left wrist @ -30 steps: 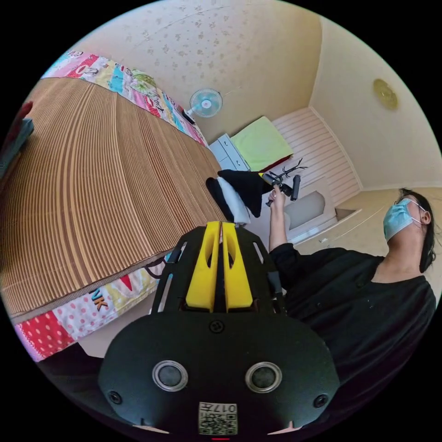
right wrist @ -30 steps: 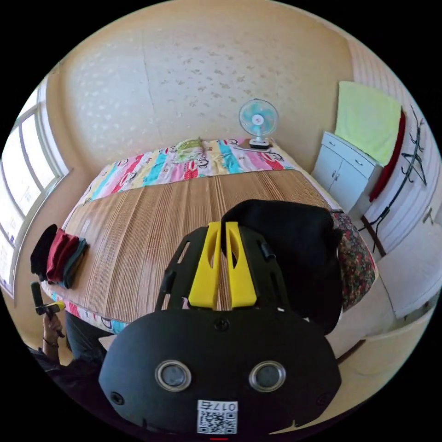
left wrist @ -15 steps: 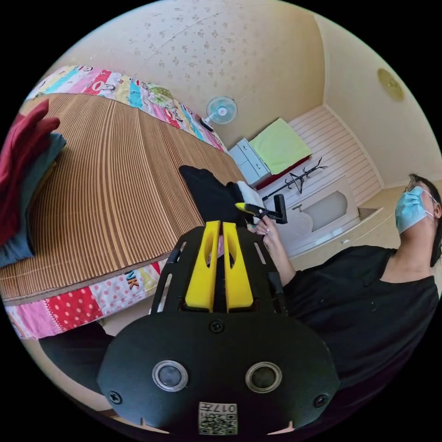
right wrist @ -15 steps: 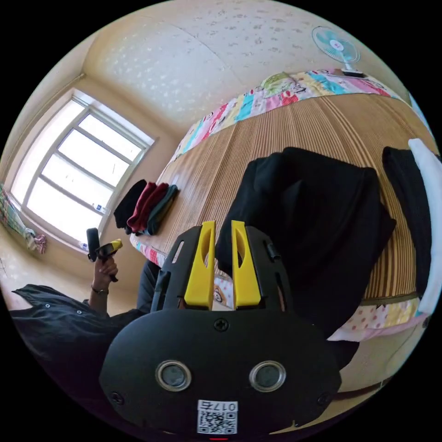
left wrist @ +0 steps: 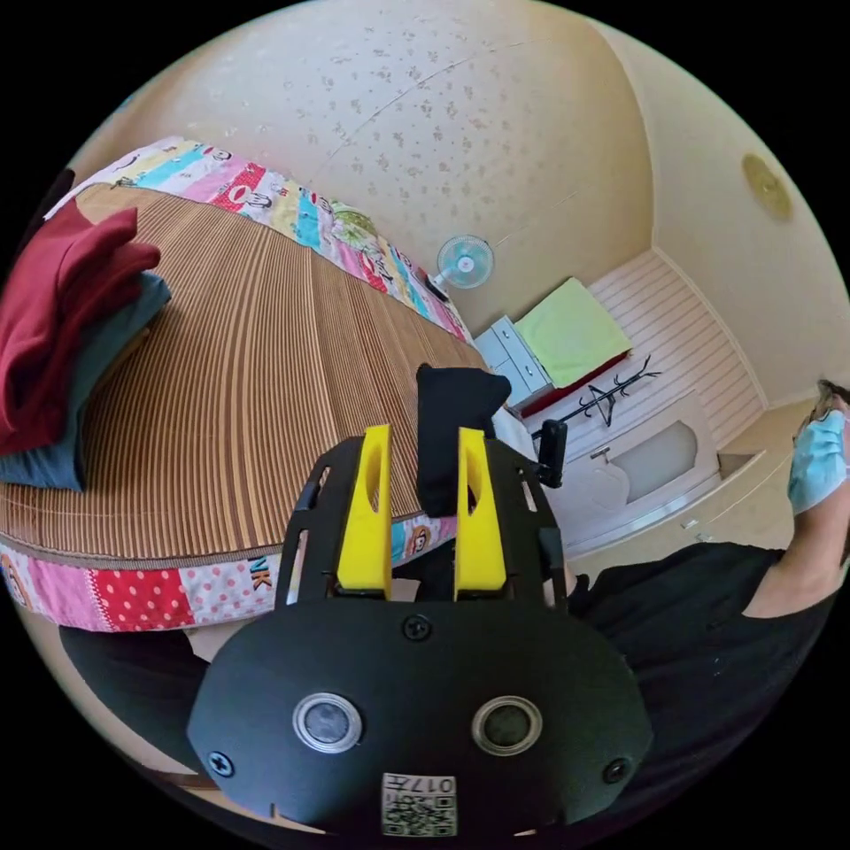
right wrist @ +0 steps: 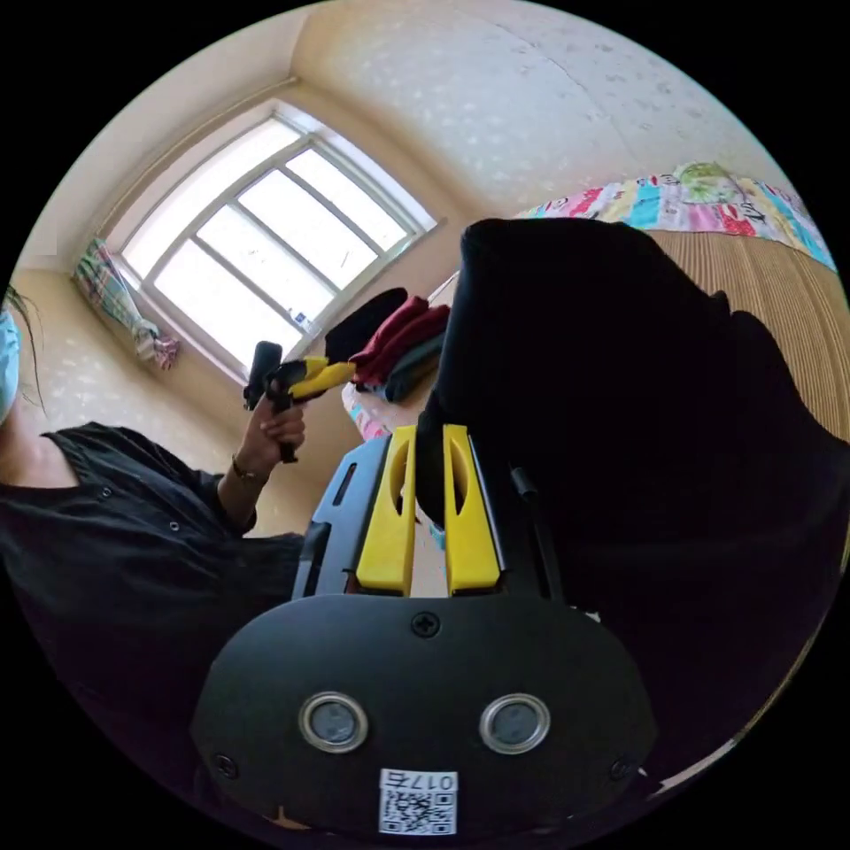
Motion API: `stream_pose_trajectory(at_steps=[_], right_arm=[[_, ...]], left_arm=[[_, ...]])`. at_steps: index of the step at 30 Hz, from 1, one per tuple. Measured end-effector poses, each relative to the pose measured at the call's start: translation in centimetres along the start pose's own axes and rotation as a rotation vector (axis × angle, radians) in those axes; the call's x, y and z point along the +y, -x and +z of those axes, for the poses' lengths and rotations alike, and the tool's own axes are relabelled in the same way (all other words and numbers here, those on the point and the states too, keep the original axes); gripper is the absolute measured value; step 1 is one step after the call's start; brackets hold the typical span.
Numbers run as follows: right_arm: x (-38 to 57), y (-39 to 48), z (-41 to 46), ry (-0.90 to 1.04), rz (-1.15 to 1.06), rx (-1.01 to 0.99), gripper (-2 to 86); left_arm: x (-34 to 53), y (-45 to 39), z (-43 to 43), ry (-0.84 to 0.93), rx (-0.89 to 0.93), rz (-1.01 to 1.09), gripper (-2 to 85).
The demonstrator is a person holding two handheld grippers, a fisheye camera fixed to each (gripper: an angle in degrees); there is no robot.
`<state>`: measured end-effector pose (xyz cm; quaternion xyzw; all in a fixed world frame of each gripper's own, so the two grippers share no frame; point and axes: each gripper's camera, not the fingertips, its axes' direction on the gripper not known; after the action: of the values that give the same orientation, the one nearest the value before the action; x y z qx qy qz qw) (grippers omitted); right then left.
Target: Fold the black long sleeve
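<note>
Right gripper [right wrist: 429, 438]: jaws pressed nearly together, pinching an edge of the black long sleeve [right wrist: 620, 372], which hangs bunched from it above the bed's edge. Left gripper [left wrist: 423, 443]: jaws spread apart, empty, facing the same garment [left wrist: 447, 434] from beside the bed. Beyond lie the striped mat [left wrist: 239, 372] and a stack of folded clothes [left wrist: 62, 328]. Judged step: taking a second hold; the spread jaws should close on a matching corner or shoulder, so the cloth can be drawn taut and laid flat on the mat
</note>
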<state>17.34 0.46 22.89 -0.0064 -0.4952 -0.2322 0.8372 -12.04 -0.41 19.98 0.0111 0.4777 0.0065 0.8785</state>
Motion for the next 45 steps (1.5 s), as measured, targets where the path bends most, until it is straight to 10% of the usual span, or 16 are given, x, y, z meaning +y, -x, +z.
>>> stream_pose_trajectory(at_steps=[5, 15, 20, 25, 34, 45], right_arm=[[4.2, 2.2, 8.6, 0.287, 0.034, -0.068, 4.2], [7.1, 3.4, 5.1, 0.269, -0.017, -0.178, 4.4], [6.3, 7.9, 3.3, 0.257, -0.16, -0.186, 5.1], [5.3, 14.1, -1.9, 0.121, -0.348, -0.192, 6.3], [10.5, 17.0, -17.8, -0.314, -0.414, -0.276, 3.0], [13.8, 15.9, -17.2, -0.182, -0.196, 0.252, 13.2]], left_arm=[[-2.9, 6.0, 5.7, 0.179, 0.028, -0.125, 14.2], [0.9, 16.2, 7.5, 0.373, -0.01, -0.323, 13.7], [-0.1, 18.3, 7.8, 0.304, 0.573, -0.333, 4.8], [-6.1, 8.0, 3.1, 0.292, 0.987, 0.307, 3.8], [-10.5, -0.2, -7.2, 0.002, 1.896, 0.736, 3.4], [-7.8, -5.8, -13.4, -0.009, 2.173, 0.768, 3.3]])
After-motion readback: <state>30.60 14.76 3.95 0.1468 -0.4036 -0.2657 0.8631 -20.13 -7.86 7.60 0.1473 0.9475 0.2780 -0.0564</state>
